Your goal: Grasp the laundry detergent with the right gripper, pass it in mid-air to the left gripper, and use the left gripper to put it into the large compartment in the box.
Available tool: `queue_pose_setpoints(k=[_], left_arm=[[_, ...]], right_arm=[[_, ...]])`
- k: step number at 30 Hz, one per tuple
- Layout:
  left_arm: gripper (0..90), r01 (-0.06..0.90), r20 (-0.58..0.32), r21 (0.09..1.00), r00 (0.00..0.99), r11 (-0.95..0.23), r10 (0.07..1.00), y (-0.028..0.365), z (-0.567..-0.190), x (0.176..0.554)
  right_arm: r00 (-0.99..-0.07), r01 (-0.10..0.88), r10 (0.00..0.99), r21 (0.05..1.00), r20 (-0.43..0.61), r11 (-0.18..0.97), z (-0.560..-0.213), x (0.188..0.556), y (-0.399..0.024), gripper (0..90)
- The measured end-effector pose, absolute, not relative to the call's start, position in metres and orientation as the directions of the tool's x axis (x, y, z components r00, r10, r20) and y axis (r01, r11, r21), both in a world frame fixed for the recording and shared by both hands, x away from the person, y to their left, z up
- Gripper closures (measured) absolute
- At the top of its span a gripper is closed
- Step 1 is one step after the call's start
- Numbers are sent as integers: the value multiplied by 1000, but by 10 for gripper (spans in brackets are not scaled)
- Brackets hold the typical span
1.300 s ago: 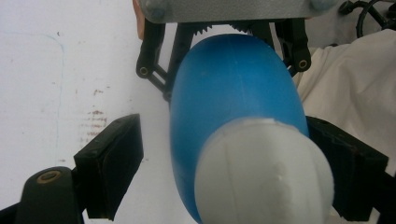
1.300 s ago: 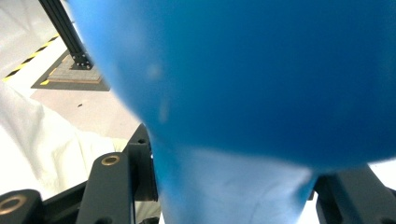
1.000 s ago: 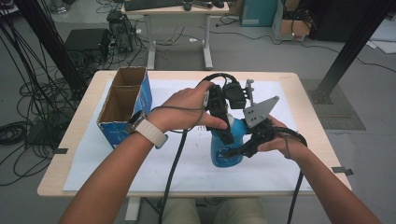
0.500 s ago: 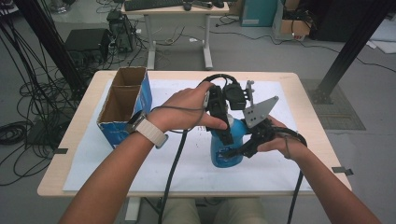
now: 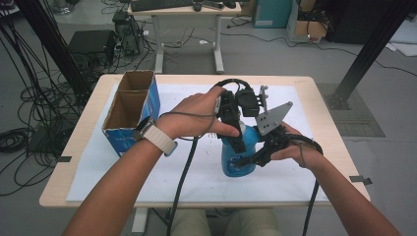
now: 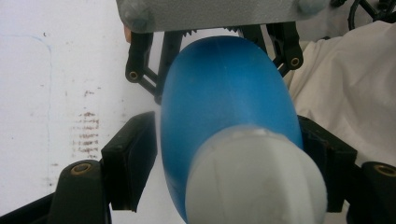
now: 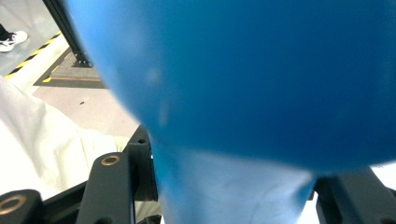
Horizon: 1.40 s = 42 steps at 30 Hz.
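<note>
the blue plastic bottle with a white cap [image 5: 239, 155] stands right of centre on the white-papered table [image 5: 147, 172]. the right gripper [image 5: 255, 158] clamps its body; the left gripper [image 5: 236, 140], its jaws just closing, straddles the cap end, contact unclear.

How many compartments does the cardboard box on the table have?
2. The cardboard box at the table's left has a far compartment and a near compartment, split by a divider. Both look empty; their floors are partly hidden.
</note>
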<state>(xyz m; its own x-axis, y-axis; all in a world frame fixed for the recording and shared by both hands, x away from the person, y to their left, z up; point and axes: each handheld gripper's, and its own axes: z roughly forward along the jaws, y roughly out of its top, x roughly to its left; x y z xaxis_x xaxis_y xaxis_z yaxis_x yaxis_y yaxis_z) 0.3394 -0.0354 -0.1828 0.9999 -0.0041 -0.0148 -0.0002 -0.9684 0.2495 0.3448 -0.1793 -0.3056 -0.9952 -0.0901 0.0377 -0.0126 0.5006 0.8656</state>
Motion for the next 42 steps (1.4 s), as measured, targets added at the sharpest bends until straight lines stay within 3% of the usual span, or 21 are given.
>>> queue_pose_setpoints(k=[42], left_arm=[[368, 5, -14, 243, 1000, -970, 2, -36, -187, 338]], right_arm=[[-994, -15, -99, 855, 43, 519, -307, 347, -179, 434]])
